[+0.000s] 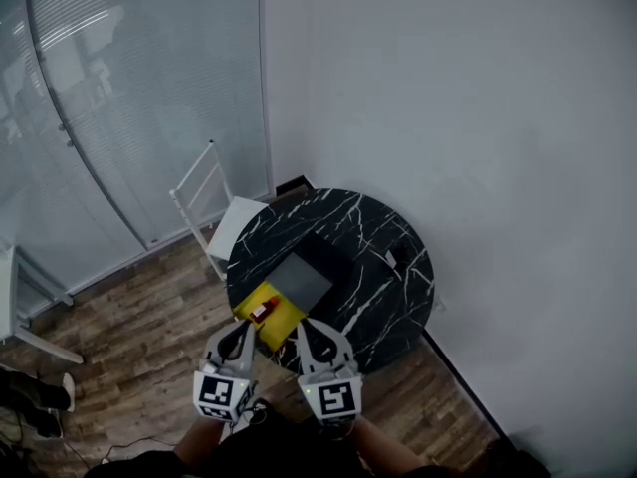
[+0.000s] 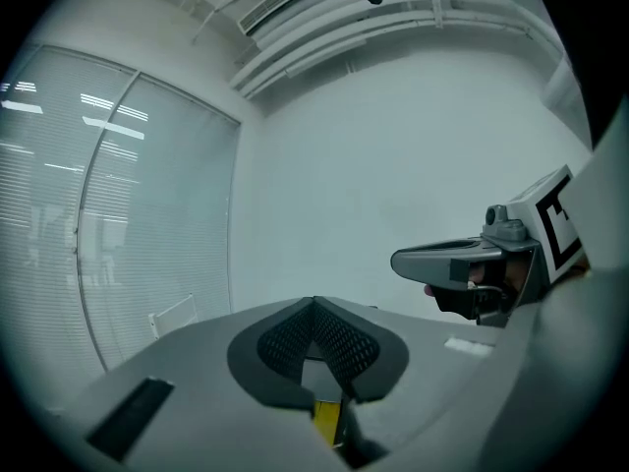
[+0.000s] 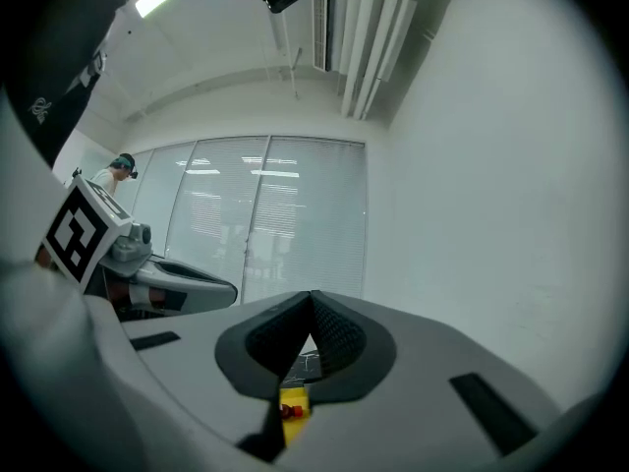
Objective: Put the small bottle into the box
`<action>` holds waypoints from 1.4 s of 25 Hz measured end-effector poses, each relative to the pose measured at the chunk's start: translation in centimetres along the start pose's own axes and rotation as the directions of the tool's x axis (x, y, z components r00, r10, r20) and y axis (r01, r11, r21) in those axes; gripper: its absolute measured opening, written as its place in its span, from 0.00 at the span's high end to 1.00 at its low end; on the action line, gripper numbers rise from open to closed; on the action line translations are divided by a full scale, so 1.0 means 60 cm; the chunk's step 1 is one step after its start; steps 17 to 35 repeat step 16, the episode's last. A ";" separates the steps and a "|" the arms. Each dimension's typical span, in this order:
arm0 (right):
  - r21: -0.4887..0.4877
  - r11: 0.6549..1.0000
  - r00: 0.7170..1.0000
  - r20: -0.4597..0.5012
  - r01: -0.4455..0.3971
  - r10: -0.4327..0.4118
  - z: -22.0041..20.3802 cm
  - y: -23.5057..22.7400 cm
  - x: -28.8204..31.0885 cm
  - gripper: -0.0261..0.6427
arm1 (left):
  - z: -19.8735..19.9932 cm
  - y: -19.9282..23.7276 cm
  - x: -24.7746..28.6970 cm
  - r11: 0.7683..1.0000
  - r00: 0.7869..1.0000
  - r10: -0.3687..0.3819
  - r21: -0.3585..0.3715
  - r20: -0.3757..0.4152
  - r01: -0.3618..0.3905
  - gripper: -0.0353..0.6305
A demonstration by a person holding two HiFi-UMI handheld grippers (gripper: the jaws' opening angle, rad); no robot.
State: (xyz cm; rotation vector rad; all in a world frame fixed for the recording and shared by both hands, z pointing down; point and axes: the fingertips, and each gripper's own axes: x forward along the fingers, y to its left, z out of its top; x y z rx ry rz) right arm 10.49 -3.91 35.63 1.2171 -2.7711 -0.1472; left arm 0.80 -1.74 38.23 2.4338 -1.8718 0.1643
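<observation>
The small red bottle (image 1: 259,312) lies on a yellow flat piece (image 1: 274,317) at the near left edge of the round black marble table (image 1: 378,237). A grey square box (image 1: 302,279) sits just beyond it. My left gripper (image 1: 237,337) and right gripper (image 1: 311,329) hover side by side at the table's near edge, both shut and empty. In the right gripper view the bottle (image 3: 291,411) and yellow piece (image 3: 293,397) show below the closed right gripper (image 3: 312,298). In the left gripper view a strip of the yellow piece (image 2: 326,419) shows under the shut left gripper (image 2: 314,303).
A small dark object (image 1: 395,258) lies on the table's far right. A white chair (image 1: 214,207) stands left of the table against a glass partition with blinds (image 1: 100,88). White wall behind, wooden floor (image 1: 129,337) around, dark shoes (image 1: 40,396) at lower left.
</observation>
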 end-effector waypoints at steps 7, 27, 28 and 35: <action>-0.007 1.000 1.000 0.011 0.003 -0.003 0.013 -0.019 -0.009 0.97 | 0.017 -0.010 0.004 1.000 1.000 0.009 0.002 0.009 -0.009 0.95; -0.005 1.000 1.000 0.013 0.002 -0.002 0.015 -0.018 -0.001 0.97 | 0.025 -0.006 0.008 1.000 1.000 0.002 0.010 0.015 -0.002 0.95; -0.005 1.000 1.000 0.013 0.002 -0.002 0.015 -0.018 -0.001 0.97 | 0.025 -0.006 0.008 1.000 1.000 0.002 0.010 0.015 -0.002 0.95; -0.005 1.000 1.000 0.013 0.002 -0.002 0.015 -0.018 -0.001 0.97 | 0.025 -0.006 0.008 1.000 1.000 0.002 0.010 0.015 -0.002 0.95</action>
